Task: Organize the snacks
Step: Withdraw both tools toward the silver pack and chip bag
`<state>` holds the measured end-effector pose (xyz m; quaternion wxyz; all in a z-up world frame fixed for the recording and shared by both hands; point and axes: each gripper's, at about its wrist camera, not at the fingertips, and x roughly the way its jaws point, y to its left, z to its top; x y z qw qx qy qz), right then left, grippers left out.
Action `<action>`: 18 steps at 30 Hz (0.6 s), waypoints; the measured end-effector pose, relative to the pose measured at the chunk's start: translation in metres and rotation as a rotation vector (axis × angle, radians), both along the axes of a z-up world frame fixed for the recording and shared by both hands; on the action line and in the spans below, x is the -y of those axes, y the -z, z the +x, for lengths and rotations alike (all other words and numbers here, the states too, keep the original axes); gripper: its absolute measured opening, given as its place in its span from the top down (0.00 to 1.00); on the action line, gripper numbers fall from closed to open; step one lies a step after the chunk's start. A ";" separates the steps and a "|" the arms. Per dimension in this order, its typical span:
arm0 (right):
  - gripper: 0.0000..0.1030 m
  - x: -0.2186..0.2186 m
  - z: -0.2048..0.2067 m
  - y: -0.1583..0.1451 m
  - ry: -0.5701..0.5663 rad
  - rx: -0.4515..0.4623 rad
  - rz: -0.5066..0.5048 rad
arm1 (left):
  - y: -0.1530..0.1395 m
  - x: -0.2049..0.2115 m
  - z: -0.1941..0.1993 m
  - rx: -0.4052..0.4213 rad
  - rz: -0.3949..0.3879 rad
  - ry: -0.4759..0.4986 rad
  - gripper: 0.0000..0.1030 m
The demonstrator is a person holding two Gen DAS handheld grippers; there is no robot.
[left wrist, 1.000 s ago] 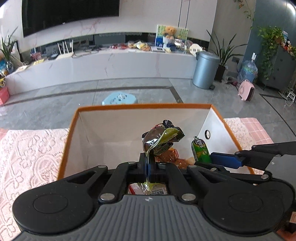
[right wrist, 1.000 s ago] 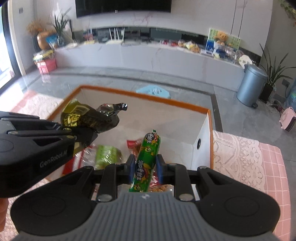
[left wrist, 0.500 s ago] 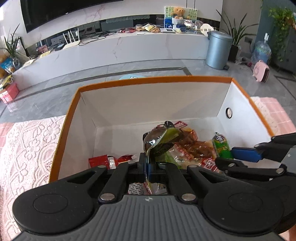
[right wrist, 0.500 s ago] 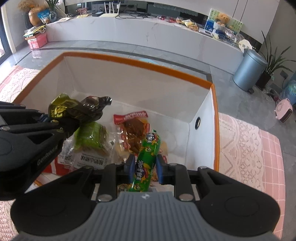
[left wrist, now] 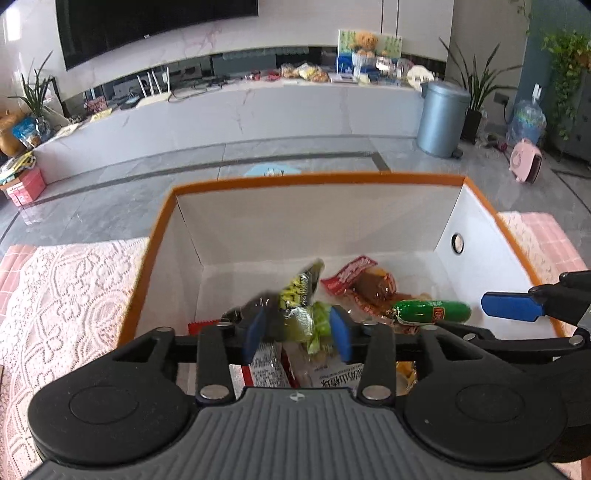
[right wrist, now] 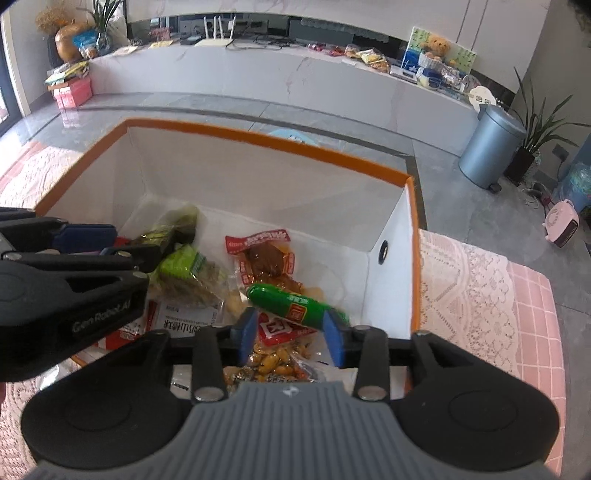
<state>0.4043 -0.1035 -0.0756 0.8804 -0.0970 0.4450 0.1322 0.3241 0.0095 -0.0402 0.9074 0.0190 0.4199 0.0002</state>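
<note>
Home living room, wall television [left wrist: 155,26], long marble console [left wrist: 236,110], potted plants [left wrist: 476,85], teddy bear [left wrist: 364,38]

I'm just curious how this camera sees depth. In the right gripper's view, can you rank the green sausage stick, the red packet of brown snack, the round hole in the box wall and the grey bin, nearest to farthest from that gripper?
1. Green sausage stick, just ahead of the opening right gripper.
2. Red packet, behind it on the box floor.
3. Round hole, in the right wall.
4. Grey bin, across the room, far right.
</note>
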 end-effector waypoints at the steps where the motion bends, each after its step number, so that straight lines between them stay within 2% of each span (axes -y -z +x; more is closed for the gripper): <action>1: 0.60 0.001 -0.001 -0.003 0.003 0.005 0.008 | -0.003 0.000 0.000 0.012 -0.001 0.001 0.46; 5: 0.54 0.004 -0.007 -0.015 0.017 0.019 0.044 | -0.018 -0.001 -0.008 0.067 -0.009 -0.007 0.43; 11: 0.40 0.012 -0.022 -0.039 0.028 0.065 0.091 | -0.041 -0.004 -0.025 0.128 -0.052 -0.021 0.43; 18: 0.32 0.025 -0.050 -0.064 0.034 0.082 0.165 | -0.069 -0.007 -0.056 0.188 -0.087 -0.016 0.41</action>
